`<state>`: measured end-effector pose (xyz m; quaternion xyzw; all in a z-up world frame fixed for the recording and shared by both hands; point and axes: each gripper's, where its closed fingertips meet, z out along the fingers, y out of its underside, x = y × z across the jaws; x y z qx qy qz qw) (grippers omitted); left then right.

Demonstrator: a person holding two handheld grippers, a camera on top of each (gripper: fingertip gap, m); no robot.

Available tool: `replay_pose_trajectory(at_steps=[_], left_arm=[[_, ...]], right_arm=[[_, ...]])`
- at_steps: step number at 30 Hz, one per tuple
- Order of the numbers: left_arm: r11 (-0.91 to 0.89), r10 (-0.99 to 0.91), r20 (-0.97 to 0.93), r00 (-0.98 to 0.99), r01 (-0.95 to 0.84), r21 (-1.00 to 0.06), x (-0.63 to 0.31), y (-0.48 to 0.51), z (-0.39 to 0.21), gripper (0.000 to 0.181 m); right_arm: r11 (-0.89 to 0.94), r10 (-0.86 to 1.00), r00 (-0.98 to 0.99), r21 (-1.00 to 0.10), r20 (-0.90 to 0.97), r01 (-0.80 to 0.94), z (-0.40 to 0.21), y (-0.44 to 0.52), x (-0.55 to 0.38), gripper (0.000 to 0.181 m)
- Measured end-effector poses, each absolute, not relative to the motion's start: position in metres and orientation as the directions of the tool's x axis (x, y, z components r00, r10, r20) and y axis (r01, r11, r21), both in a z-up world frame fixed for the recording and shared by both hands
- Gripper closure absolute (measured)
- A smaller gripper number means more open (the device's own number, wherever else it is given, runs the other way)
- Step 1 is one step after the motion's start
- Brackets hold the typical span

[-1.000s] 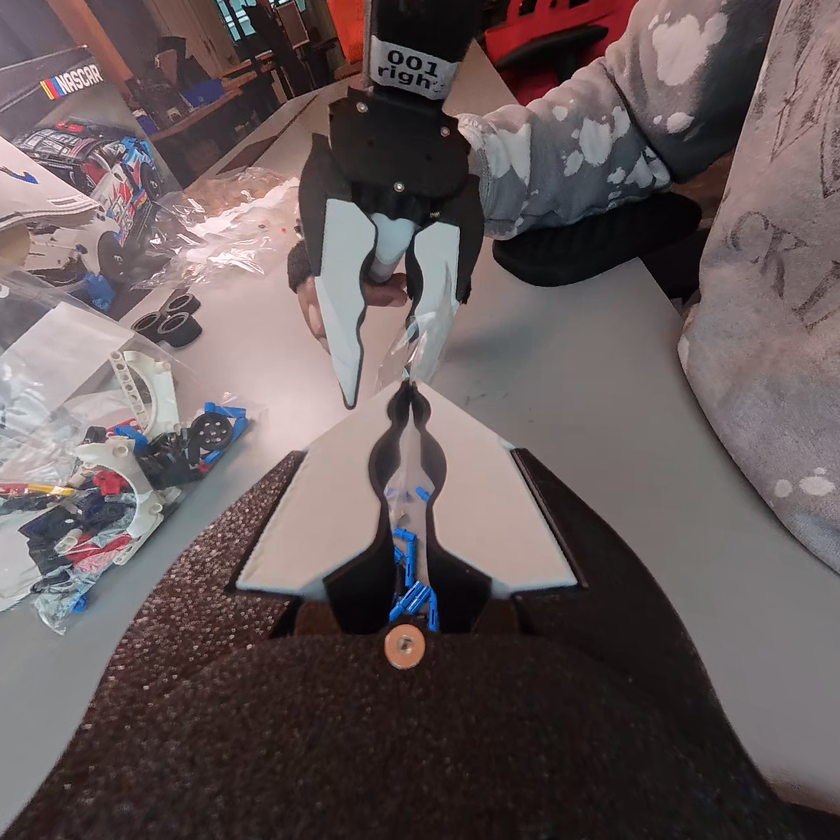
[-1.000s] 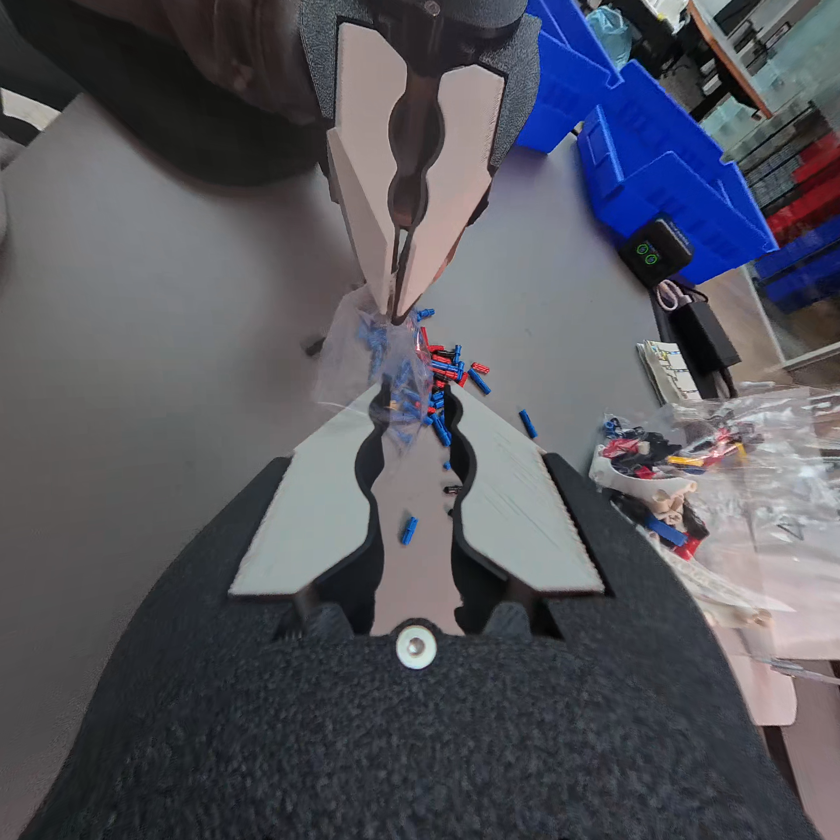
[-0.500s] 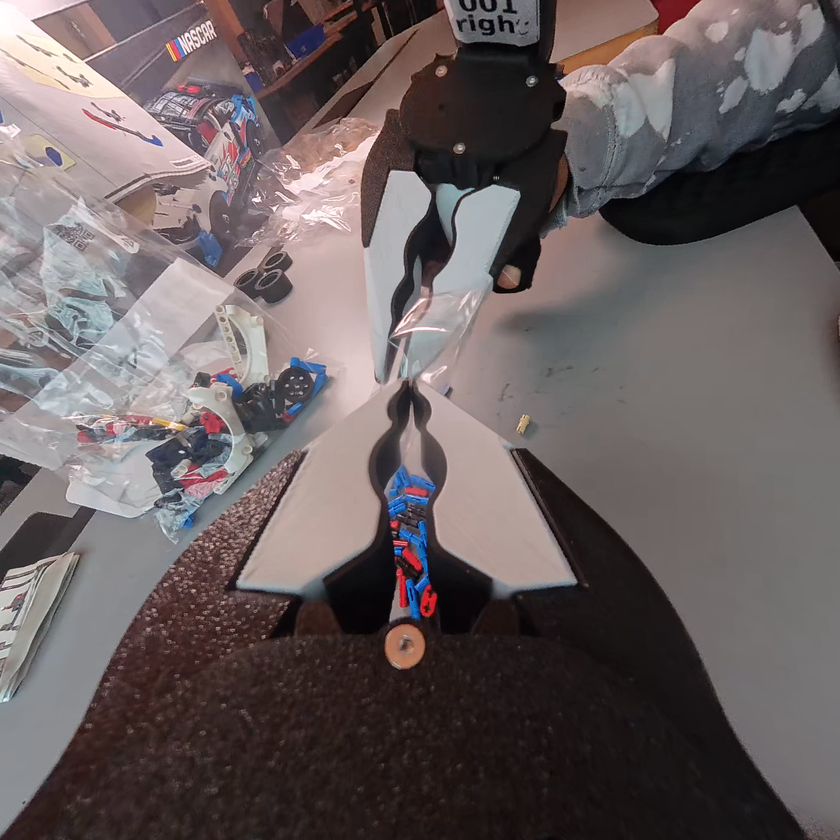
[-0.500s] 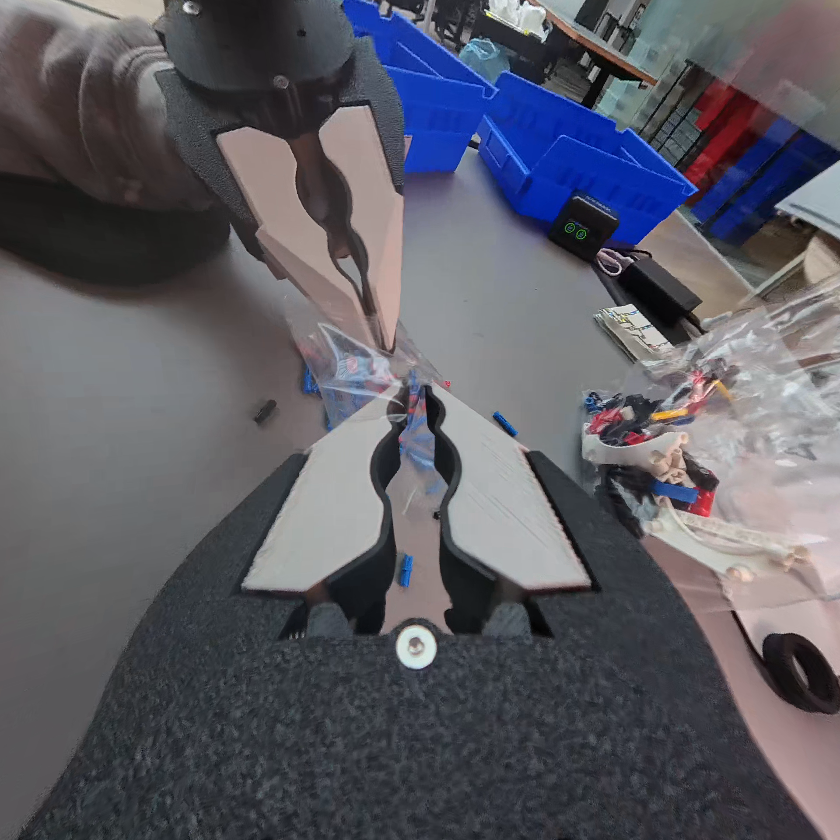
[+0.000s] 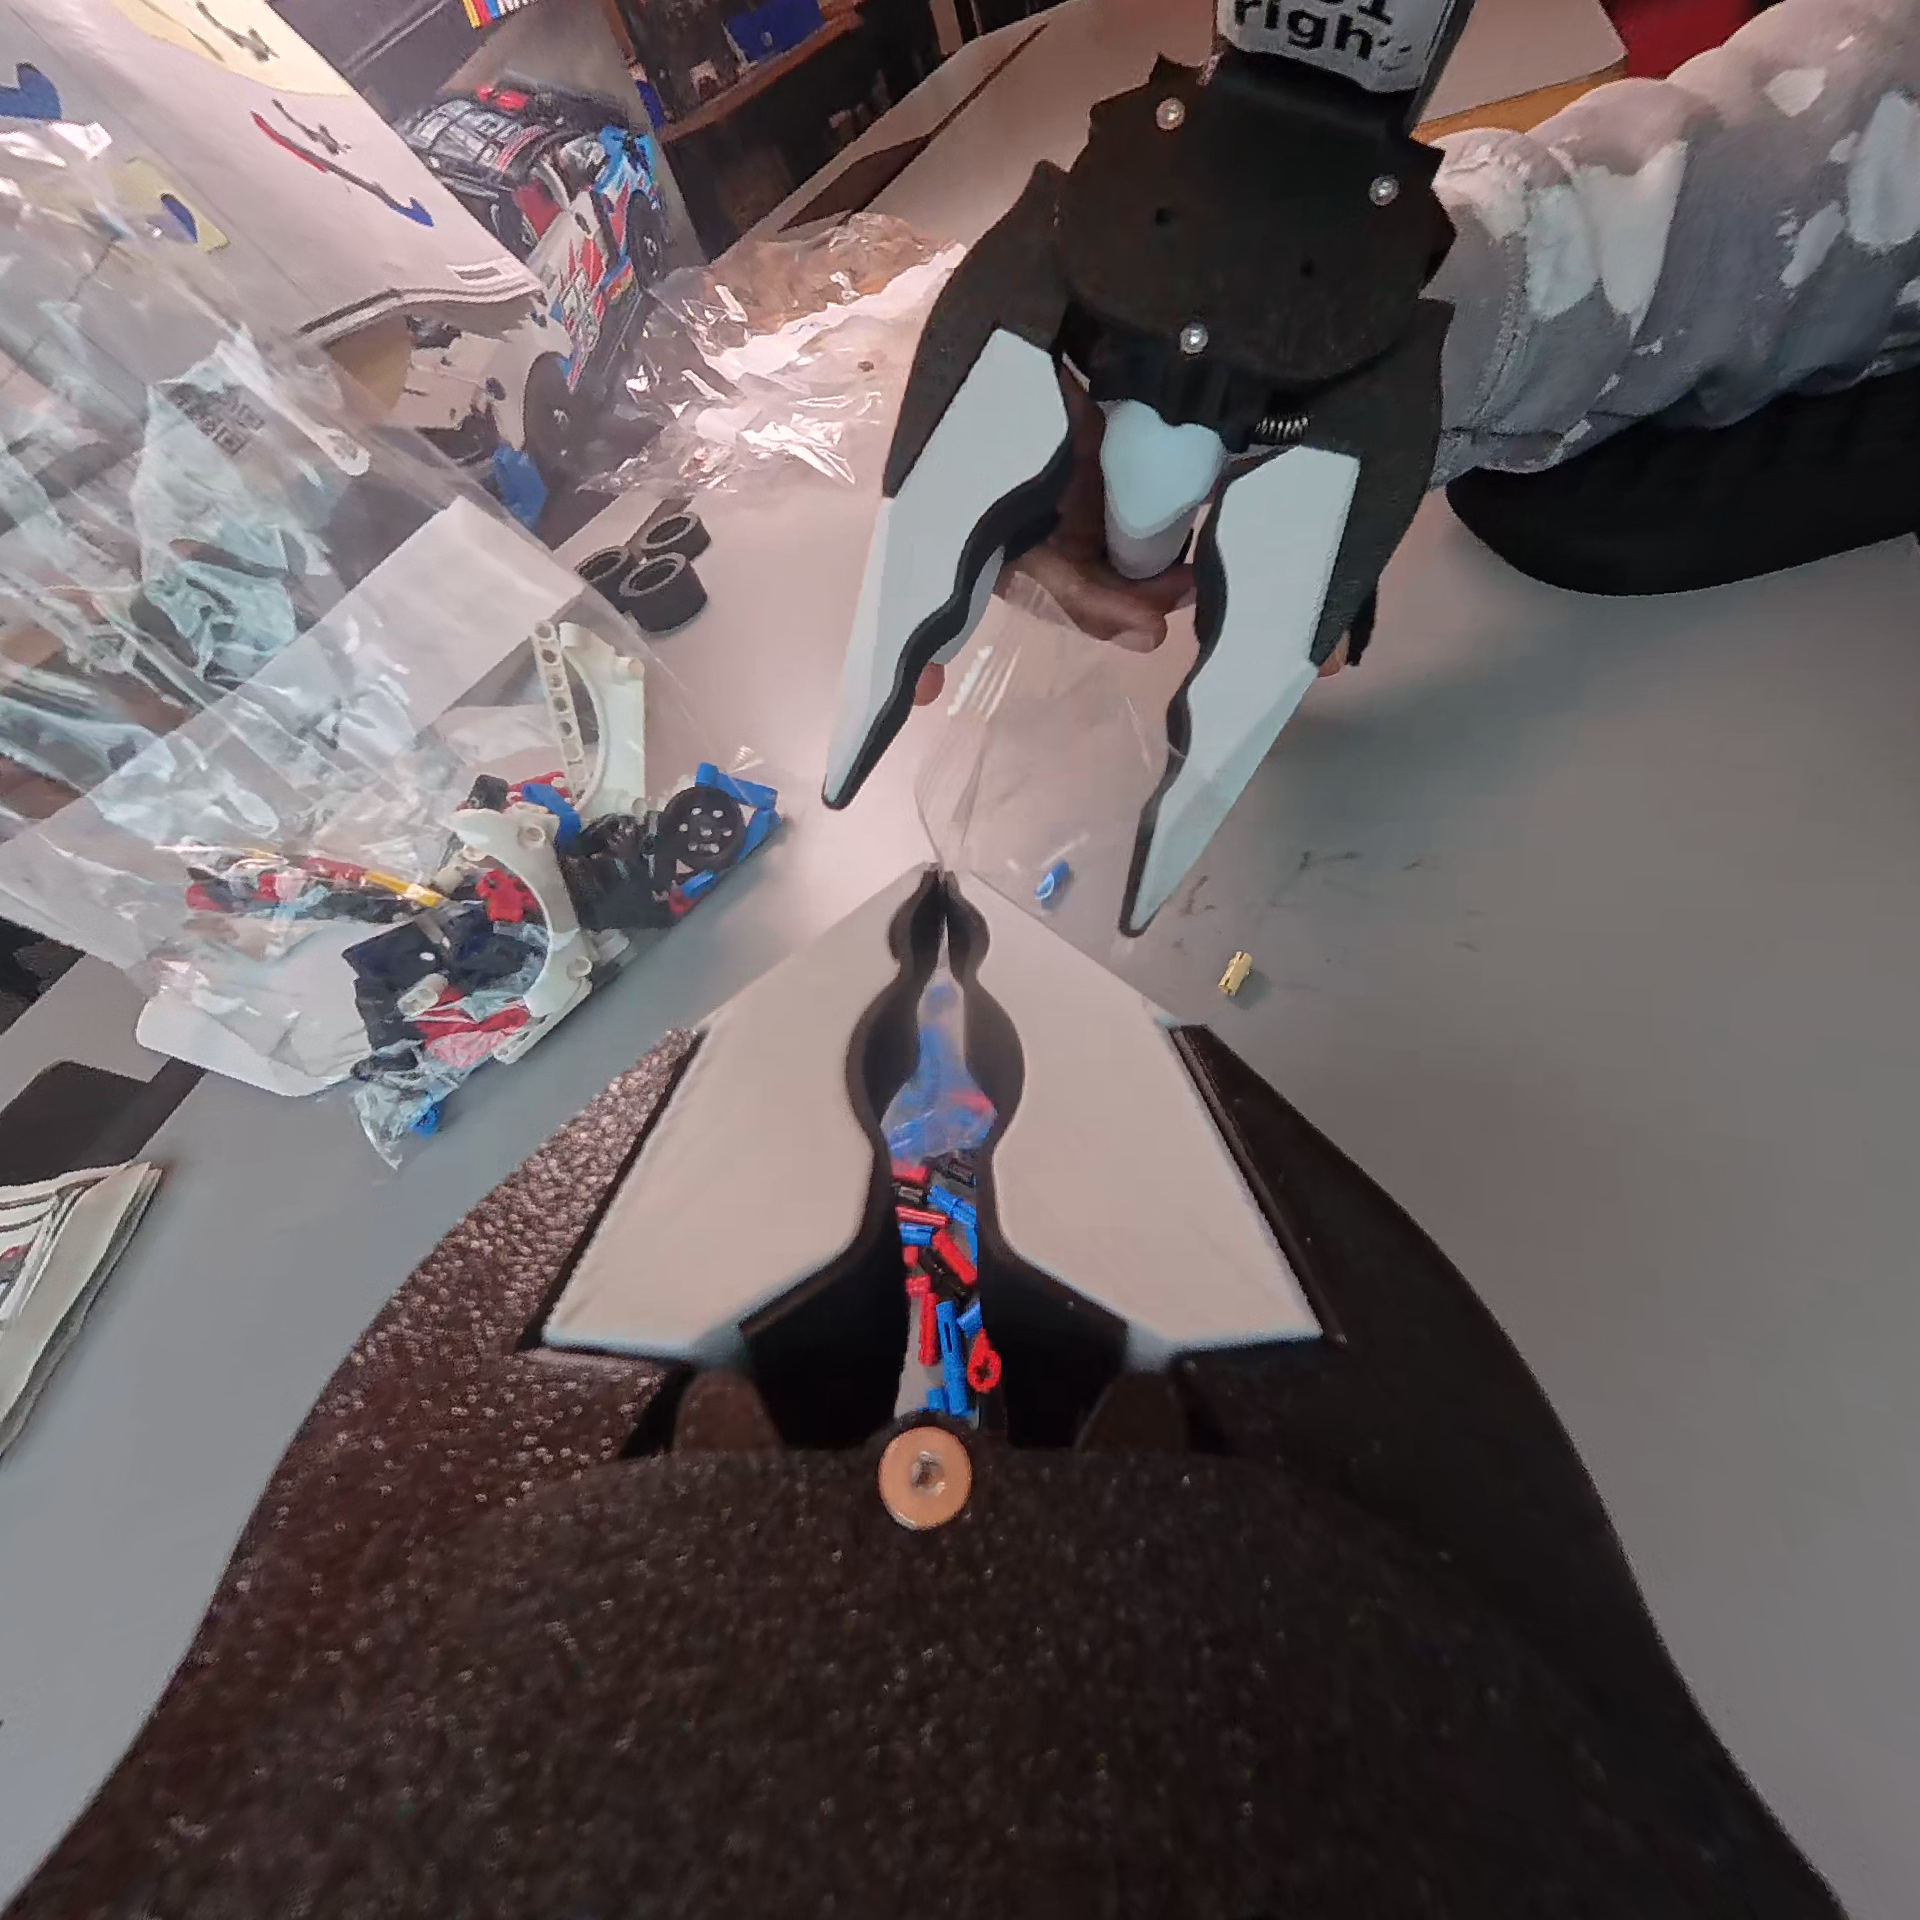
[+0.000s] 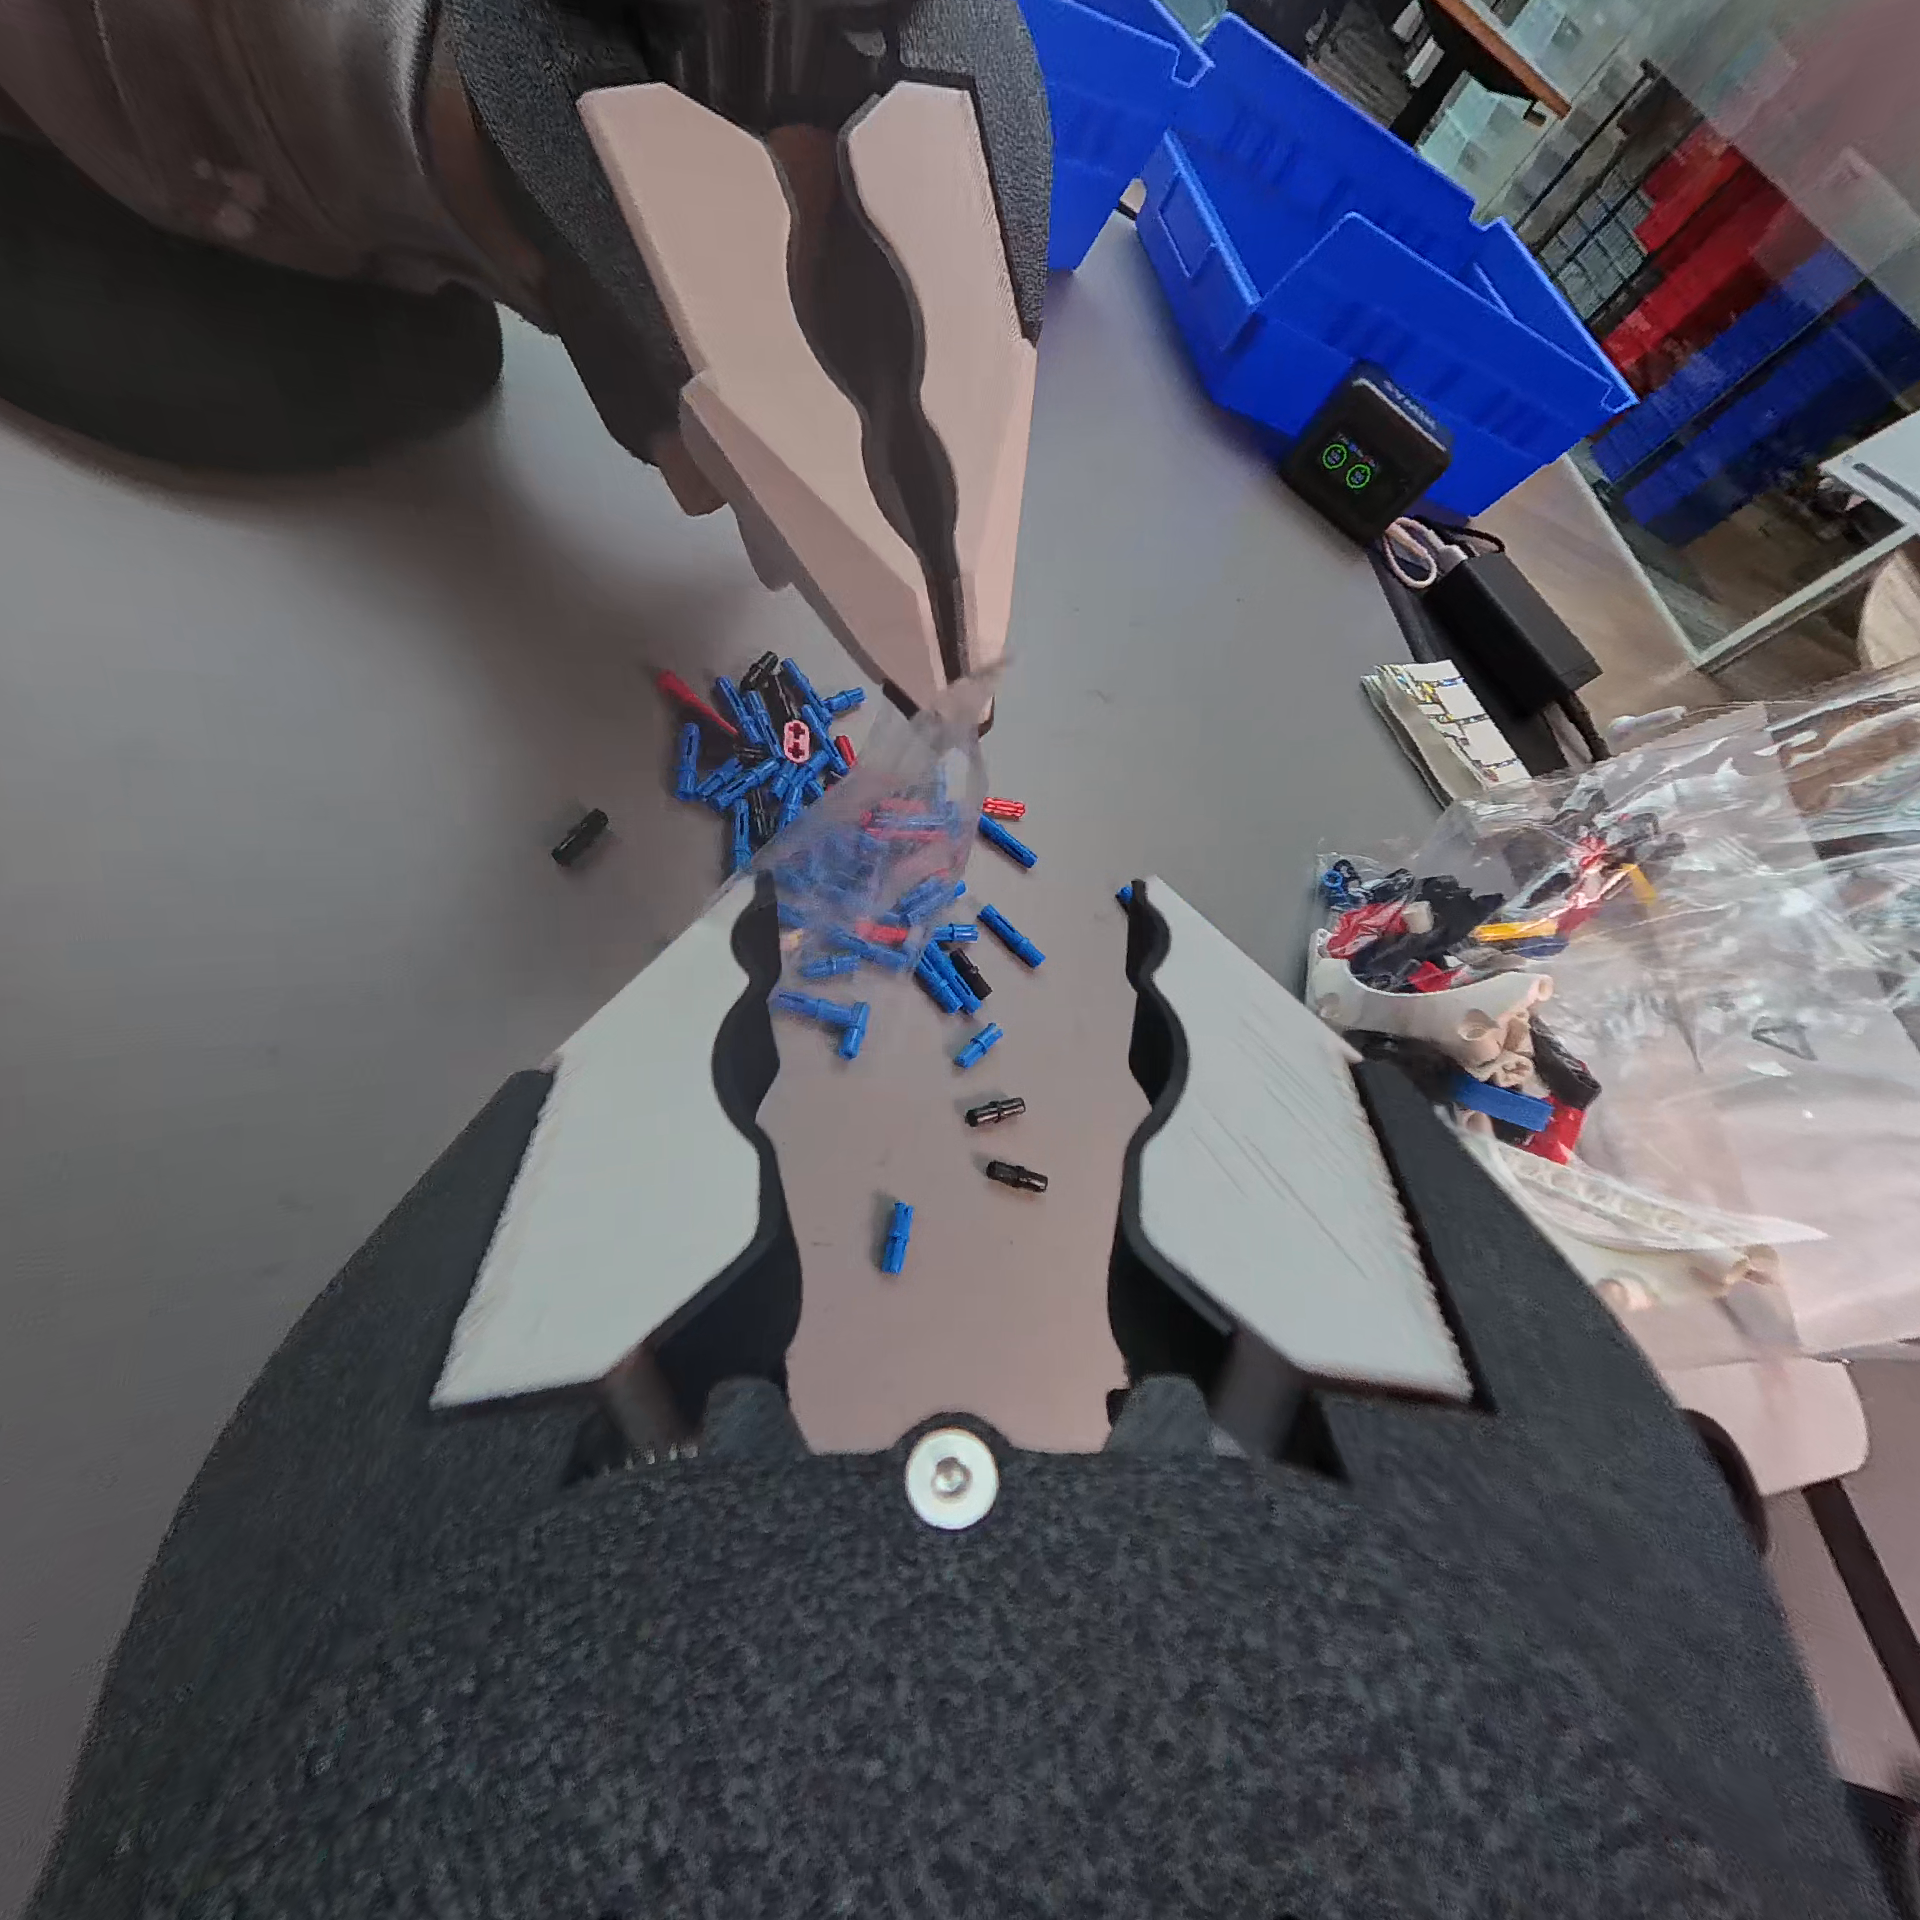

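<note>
left gripper [image 5: 940, 883]: fingers pressed together at the tips, pinching the corner of a small clear plastic bag [image 6: 894, 821]. in the right wrist view the bag hangs from those tips, tilted, its lower end down among loose pins on the bench [image 6: 260, 727]. the bag is transparent and crumpled and carries blue and red pins inside.

right gripper [image 6: 951, 894]: fingers spread wide, nothing between them but bench surface and pins. it faces the left gripper; its left finger lies just beside the bag's lower end, contact not determinable. a white label with printed writing sits on its body, seen in the left wrist view. a hand [image 5: 1091, 613] holds it from behind, in a pale mottled sleeve [image 5: 1683, 260].

scattered pins [image 6: 769, 748], blue, black and red, lie in a heap beside the bag and in a trail toward the right gripper.

further out: a larger clear bag of mixed building parts [image 5: 436, 914]; loose black tyres [image 5: 649, 571]; a printed box showing a race car, with a logo [image 5: 540, 208]; a folded booklet [image 6: 1444, 727]; a small black device with green indicators [image 6: 1361, 447]; blue bins [image 6: 1382, 270].
</note>
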<state>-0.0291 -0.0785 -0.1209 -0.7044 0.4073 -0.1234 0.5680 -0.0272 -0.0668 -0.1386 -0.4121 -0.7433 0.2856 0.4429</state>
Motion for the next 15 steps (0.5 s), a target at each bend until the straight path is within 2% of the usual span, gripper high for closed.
replay_pose_trajectory(at_steps=[3, 10, 15], left_arm=[[-0.049, -0.720, -0.264, 0.642, -0.426, -0.904, -0.034, -0.078, -0.123, 0.181], [-0.056, -0.741, -0.237, 0.628, -0.409, -0.911, -0.031, -0.081, -0.124, 0.181], [-0.029, -0.735, -0.243, 0.633, -0.388, -0.921, -0.030, -0.082, -0.116, 0.181]], right_arm=[[0.438, 0.896, -0.228, -0.841, 0.381, 0.316, -0.127, -0.064, -0.029, 0.118], [0.427, 0.903, -0.184, -0.858, 0.388, 0.286, -0.119, -0.050, -0.025, 0.128], [0.295, 0.954, -0.126, -0.931, 0.273, 0.214, -0.096, -0.040, -0.022, 0.131]])
